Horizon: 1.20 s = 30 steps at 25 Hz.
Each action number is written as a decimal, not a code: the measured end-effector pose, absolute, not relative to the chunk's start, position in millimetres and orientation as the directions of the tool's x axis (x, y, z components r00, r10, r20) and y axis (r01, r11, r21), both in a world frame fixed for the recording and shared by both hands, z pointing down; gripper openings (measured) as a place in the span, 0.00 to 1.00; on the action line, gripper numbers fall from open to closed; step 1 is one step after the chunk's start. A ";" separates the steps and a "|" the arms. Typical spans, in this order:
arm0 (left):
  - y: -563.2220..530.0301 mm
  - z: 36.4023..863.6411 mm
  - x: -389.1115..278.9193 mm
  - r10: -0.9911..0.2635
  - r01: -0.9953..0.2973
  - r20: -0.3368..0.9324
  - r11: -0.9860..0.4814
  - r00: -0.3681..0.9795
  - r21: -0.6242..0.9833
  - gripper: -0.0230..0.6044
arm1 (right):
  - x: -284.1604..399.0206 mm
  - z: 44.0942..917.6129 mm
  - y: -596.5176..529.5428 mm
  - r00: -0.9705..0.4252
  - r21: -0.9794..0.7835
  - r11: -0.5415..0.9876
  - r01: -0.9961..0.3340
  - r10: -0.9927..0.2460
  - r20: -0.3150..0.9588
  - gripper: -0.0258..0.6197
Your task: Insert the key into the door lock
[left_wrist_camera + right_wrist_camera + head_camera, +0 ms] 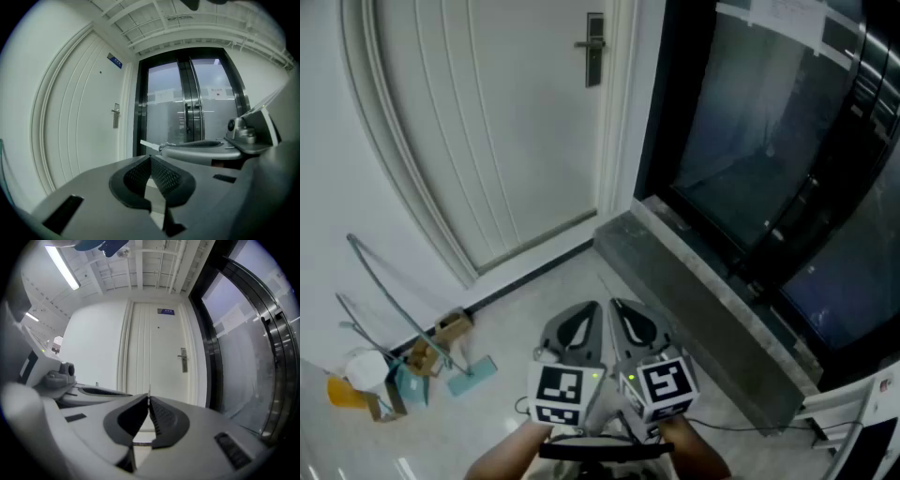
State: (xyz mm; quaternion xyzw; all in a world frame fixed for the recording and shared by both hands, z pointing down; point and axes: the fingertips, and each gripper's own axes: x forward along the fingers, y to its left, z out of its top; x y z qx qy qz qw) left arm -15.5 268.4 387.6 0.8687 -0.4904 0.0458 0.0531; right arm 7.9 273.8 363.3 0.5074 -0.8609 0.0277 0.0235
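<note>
Beside left tongs (150,160), key (149,145) in right tongs (149,399)

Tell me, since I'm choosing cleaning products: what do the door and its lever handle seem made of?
The door looks like white-painted wood or composite: matte, with moulded grooves. The lever handle looks like metal: a brushed silver-grey plate with a dull sheen.

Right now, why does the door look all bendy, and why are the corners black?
Left gripper view and right gripper view: the wide-angle lens bows the door frame and leaves black corners. Head view: the door's edge curves too, and the glass doors look dark. Right gripper view: the ceiling light glares white.
</note>
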 end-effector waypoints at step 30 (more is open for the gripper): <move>275.7 378.6 37.7 -0.863 -0.868 0.114 -0.497 0.492 -0.019 0.04 | 64.7 358.2 287.9 -0.512 0.042 0.514 -0.857 -0.858 0.039 0.07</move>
